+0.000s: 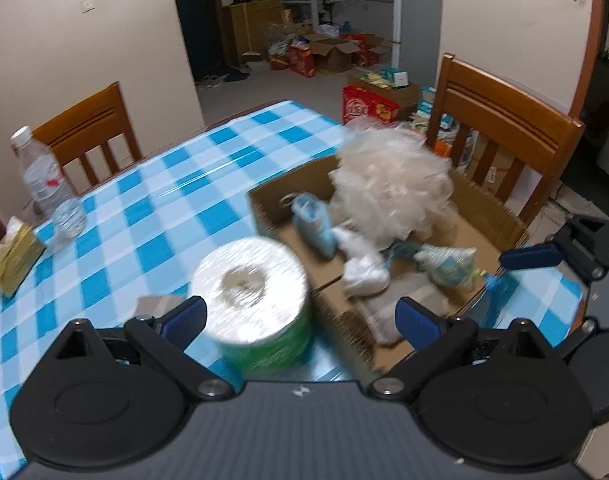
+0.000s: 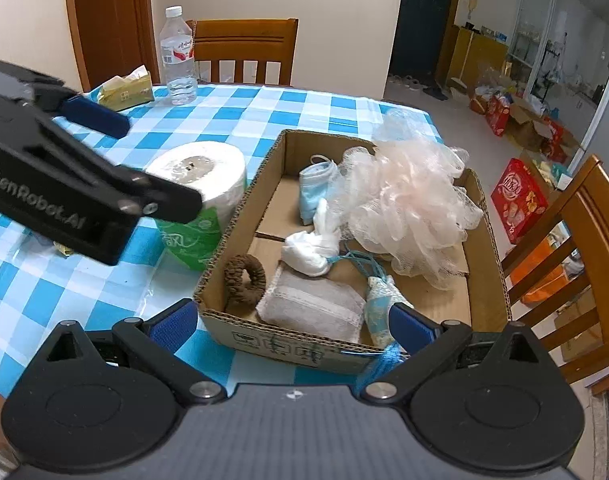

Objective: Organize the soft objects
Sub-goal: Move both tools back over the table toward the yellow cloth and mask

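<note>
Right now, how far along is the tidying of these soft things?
Mostly done: the bath pouf, face mask, brown scrunchie, grey pad and white cloth lie in the cardboard box. Nothing is in hand; the left gripper and right gripper are open. The toilet roll remains outside the box.

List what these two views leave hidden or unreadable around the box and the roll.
- Left wrist view: motion blur smears the toilet paper roll and bath pouf.
- Right wrist view: the left gripper covers part of the roll.
- Cardboard box floor under the pouf: hidden in both views.
</note>
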`<state>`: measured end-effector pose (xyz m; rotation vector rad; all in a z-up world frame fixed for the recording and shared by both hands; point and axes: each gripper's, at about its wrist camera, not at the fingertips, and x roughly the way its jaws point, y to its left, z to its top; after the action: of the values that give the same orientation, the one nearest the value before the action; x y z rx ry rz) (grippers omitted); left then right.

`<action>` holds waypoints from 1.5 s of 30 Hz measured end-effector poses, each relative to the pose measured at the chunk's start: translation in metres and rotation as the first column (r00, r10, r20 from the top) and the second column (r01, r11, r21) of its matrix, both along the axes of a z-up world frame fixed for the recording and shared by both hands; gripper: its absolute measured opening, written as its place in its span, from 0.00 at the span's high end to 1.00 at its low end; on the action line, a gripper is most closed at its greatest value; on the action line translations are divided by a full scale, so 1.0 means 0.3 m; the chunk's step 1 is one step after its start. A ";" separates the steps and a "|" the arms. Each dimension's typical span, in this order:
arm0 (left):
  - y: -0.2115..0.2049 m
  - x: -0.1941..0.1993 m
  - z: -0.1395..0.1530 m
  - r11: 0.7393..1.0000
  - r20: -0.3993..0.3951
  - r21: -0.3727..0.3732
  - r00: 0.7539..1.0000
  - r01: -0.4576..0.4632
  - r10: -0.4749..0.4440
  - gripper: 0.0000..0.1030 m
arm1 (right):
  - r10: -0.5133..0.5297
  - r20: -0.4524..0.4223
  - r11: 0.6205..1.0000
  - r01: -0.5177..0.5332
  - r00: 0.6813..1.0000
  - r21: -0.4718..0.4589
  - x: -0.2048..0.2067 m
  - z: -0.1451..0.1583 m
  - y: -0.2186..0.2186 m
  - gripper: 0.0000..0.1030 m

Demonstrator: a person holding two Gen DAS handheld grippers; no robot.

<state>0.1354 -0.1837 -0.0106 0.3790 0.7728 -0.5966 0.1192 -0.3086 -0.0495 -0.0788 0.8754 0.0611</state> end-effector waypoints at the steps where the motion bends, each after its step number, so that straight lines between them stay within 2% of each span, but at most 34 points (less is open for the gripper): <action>1: 0.023 -0.004 0.000 1.000 0.004 0.002 1.000 -0.008 0.008 0.03 | -0.002 0.001 1.000 0.002 1.000 -0.003 -0.001 0.002 0.017 0.00; 10: 0.231 -0.020 -0.018 0.999 0.002 0.004 0.999 -0.054 0.054 0.03 | 0.002 -0.004 1.000 -0.002 1.000 -0.023 -0.006 0.018 0.153 0.00; 15: 0.350 -0.024 -0.054 0.995 -0.036 0.011 0.995 -0.096 0.096 0.03 | 0.012 -0.011 1.000 -0.012 1.000 -0.011 -0.002 0.009 0.230 0.00; 22: 0.505 -0.022 -0.095 0.990 -0.075 0.012 0.987 -0.141 0.142 0.03 | 0.054 -0.031 0.998 -0.054 0.998 0.014 0.014 -0.031 0.360 0.00; 29: 0.635 -0.002 -0.113 0.988 -0.070 0.022 0.986 -0.153 0.154 0.03 | 0.090 -0.049 0.994 -0.087 0.995 0.058 0.049 -0.087 0.483 0.00; 36: 0.714 0.039 -0.143 0.981 -0.105 0.028 0.976 -0.191 0.193 0.03 | 0.142 -0.093 0.987 -0.134 0.986 0.090 0.095 -0.155 0.586 0.00; 41: 0.720 0.069 -0.154 0.975 -0.101 0.029 0.970 -0.218 0.220 0.03 | 0.230 -0.111 0.972 -0.223 0.967 0.075 0.133 -0.186 0.633 0.00; 45: 0.726 0.112 -0.162 0.969 -0.128 0.019 0.960 -0.247 0.247 0.03 | 0.312 -0.116 0.950 -0.308 0.943 0.053 0.173 -0.218 0.666 0.00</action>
<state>0.1691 0.0343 -0.0593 0.2422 0.9303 -0.3875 0.1711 -0.1088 -0.1147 -0.1825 0.9789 0.3793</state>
